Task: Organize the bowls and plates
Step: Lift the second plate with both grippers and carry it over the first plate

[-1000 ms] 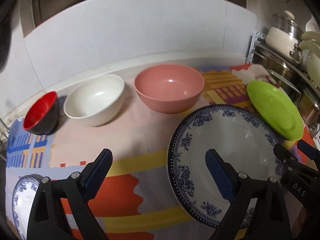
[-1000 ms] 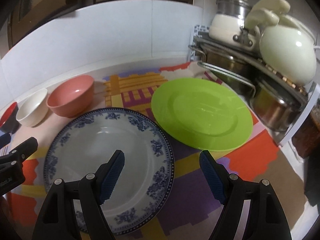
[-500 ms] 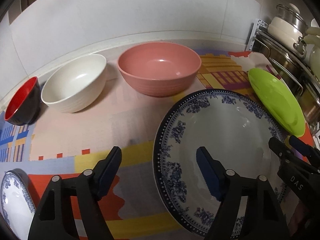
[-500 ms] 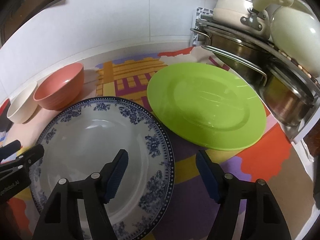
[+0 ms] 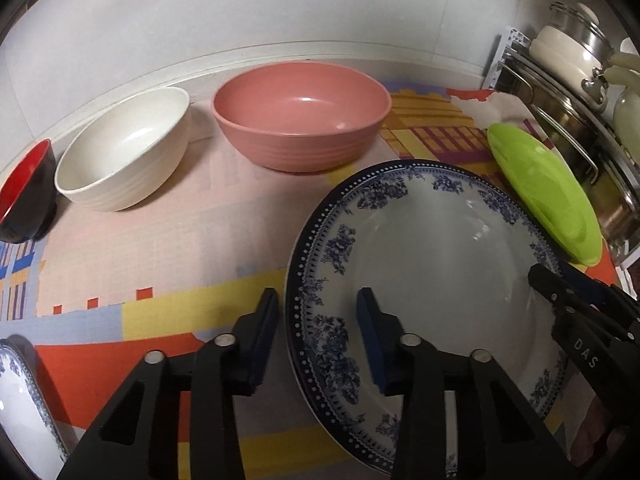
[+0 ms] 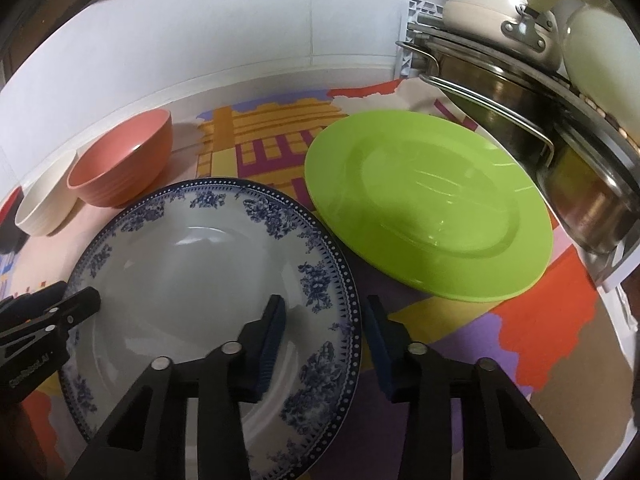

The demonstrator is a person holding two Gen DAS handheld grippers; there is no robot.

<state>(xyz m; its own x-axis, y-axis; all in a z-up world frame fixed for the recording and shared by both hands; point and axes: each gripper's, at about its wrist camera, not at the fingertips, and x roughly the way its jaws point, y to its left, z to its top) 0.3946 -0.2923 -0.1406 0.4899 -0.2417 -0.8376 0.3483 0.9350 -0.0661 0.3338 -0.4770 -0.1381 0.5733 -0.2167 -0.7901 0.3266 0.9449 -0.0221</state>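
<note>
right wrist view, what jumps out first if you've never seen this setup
The big blue-and-white floral plate fills the foreground, with the right gripper closing over its right rim and the left gripper over its left. Just behind it lies a bright green plate, in front of the pot rack.

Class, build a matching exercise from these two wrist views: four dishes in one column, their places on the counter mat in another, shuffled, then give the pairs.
Things:
1. pink bowl
2. green plate
3. red-and-black bowl
4. blue-patterned plate

Places:
A. far left end of the bowl row
B. beside the pot rack
C. between both grippers, rim between each one's fingers
D. just right of the white bowl

Pairs: 1-D, 2-B, 3-A, 4-C
</note>
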